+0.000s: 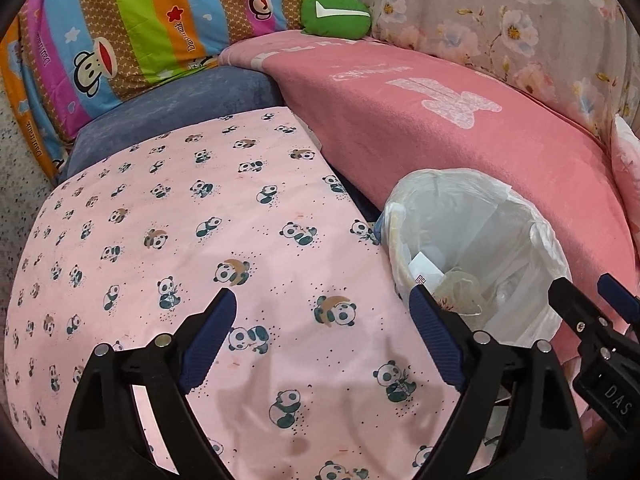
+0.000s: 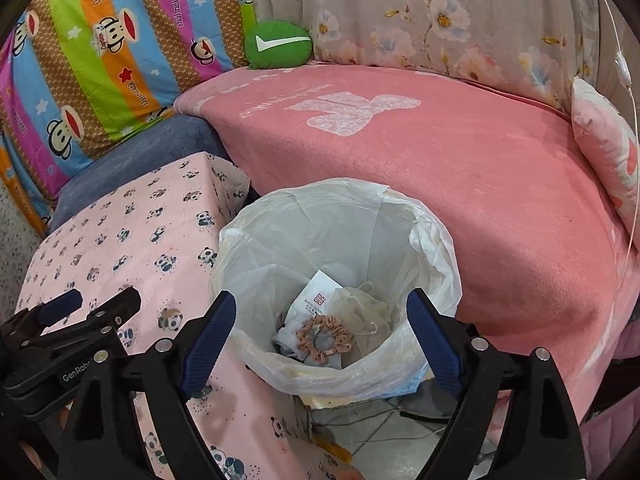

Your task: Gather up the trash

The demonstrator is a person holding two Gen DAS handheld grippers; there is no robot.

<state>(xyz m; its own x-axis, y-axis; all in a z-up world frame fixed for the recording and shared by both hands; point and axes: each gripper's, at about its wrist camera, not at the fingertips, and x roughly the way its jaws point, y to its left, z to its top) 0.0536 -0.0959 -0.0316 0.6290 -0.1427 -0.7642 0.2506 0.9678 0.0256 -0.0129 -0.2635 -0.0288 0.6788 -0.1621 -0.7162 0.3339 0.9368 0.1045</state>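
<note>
A trash bin lined with a white plastic bag [image 2: 432,240] stands between the panda-cloth table [image 2: 120,248] and the pink sofa. Inside it lie a pink scrunchie [image 2: 324,334], a white printed paper packet [image 2: 316,298] and a crumpled clear wrapper [image 2: 360,308]. My right gripper [image 2: 320,340] is open and empty, held above the bin's mouth. My left gripper [image 1: 322,332] is open and empty over the panda cloth [image 1: 200,240], left of the bin [image 1: 540,236]. The right gripper also shows in the left wrist view [image 1: 592,300], and the left gripper shows in the right wrist view [image 2: 96,304].
A pink blanket [image 2: 440,160] covers the sofa seat behind the bin. A green cushion [image 2: 278,44], a striped cartoon quilt [image 2: 112,48], a floral cover [image 2: 440,12] and a pink pillow [image 2: 604,144] lie at the back. Tiled floor [image 2: 384,440] shows below the bin.
</note>
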